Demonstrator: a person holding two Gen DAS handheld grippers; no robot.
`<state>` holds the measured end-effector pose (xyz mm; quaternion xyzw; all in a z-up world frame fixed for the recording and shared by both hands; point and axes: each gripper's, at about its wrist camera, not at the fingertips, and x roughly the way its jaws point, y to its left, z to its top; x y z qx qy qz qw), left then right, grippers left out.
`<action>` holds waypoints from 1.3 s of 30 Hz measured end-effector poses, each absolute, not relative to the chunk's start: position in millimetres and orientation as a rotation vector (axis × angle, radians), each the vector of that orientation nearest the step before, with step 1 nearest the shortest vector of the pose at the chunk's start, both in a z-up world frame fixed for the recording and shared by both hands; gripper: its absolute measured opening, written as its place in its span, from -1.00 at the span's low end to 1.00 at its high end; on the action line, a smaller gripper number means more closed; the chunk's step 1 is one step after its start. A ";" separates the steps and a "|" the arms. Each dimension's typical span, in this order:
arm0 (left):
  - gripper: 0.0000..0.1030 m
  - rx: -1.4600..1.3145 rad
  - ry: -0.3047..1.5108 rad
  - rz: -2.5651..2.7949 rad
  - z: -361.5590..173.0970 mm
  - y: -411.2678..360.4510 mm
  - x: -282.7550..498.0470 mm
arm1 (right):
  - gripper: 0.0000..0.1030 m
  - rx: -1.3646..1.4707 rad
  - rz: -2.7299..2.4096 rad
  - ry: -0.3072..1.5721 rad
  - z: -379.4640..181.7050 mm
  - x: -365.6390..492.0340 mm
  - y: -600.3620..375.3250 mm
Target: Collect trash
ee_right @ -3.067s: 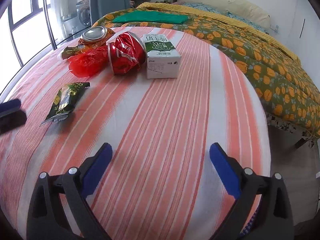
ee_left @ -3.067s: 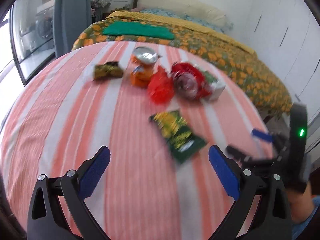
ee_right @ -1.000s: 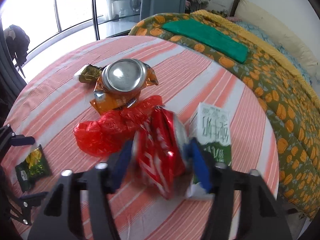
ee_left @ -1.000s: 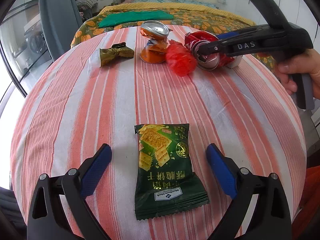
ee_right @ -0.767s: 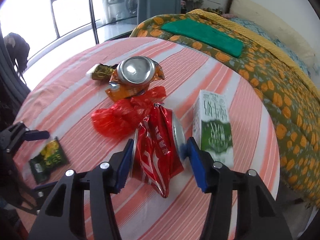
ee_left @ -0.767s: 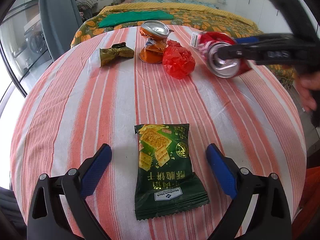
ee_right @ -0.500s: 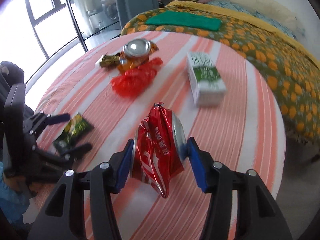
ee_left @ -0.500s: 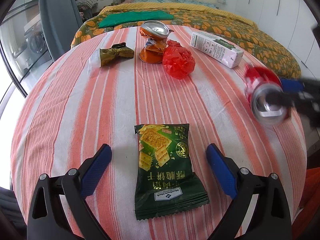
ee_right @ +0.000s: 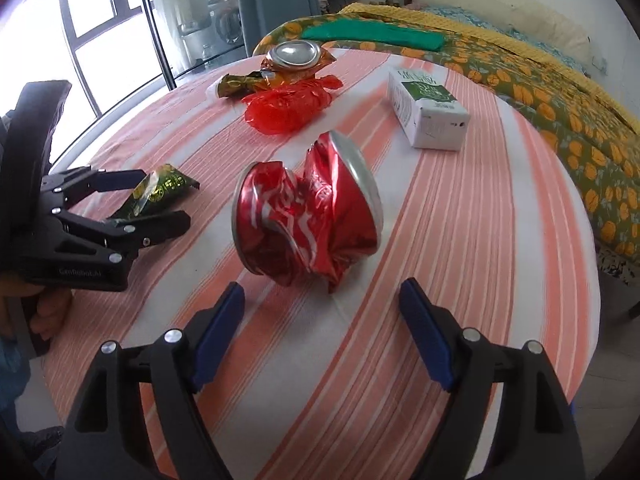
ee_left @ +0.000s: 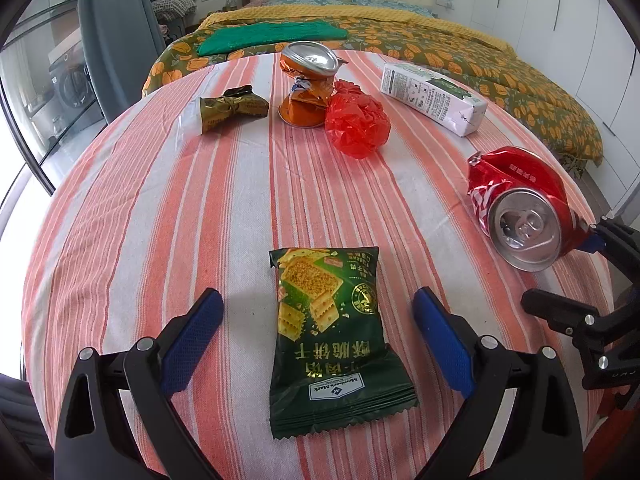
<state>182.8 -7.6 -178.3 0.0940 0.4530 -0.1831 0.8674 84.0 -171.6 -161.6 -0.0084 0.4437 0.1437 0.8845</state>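
A green cracker packet (ee_left: pixel 332 340) lies flat on the striped tablecloth (ee_left: pixel 160 200), and my left gripper (ee_left: pixel 316 300) stands open astride it, pads clear of both its sides. A crushed red can (ee_right: pixel 308 208) lies on its side on the cloth just ahead of my right gripper (ee_right: pixel 322 292). The right jaws are opening, and the pads no longer touch the can. In the left wrist view the red can (ee_left: pixel 520 208) sits near the table's right edge with the right gripper (ee_left: pixel 560 272) behind it. The right wrist view shows the left gripper (ee_right: pixel 164 200) around the packet (ee_right: pixel 160 188).
At the far side of the round table stand a crushed orange can (ee_left: pixel 308 80), a crumpled red plastic bag (ee_left: pixel 356 124), a brown-gold wrapper (ee_left: pixel 232 108) and a white-green milk carton (ee_left: pixel 432 96). A bed (ee_left: pixel 480 52) with an orange-patterned cover lies beyond. A window is on the left.
My right gripper carried the red can from beside the carton to the table's near right side, set it on the cloth and spread its jaws. The left gripper stayed still over the packet.
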 end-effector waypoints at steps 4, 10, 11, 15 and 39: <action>0.86 0.179 0.950 -0.402 -177.9 -4.2 182.8 | 0.53 0.030 0.323 0.940 -158.5 83.4 -180.9; 0.86 0.224 0.962 -0.473 -175.2 -0.5 174.5 | 0.63 0.019 0.359 0.946 -142.3 81.6 -189.5; 0.86 0.222 0.968 -0.476 -174.3 -0.4 174.4 | 0.65 0.018 0.365 0.945 -138.9 83.7 -189.1; 0.82 0.177 0.994 -0.470 -171.5 2.2 183.8 | 0.69 -0.026 0.383 0.971 -129.2 102.0 -177.1; -0.33 0.247 0.962 -0.415 -165.4 -13.7 172.9 | 0.10 -0.011 0.389 1.026 -123.8 109.5 -173.7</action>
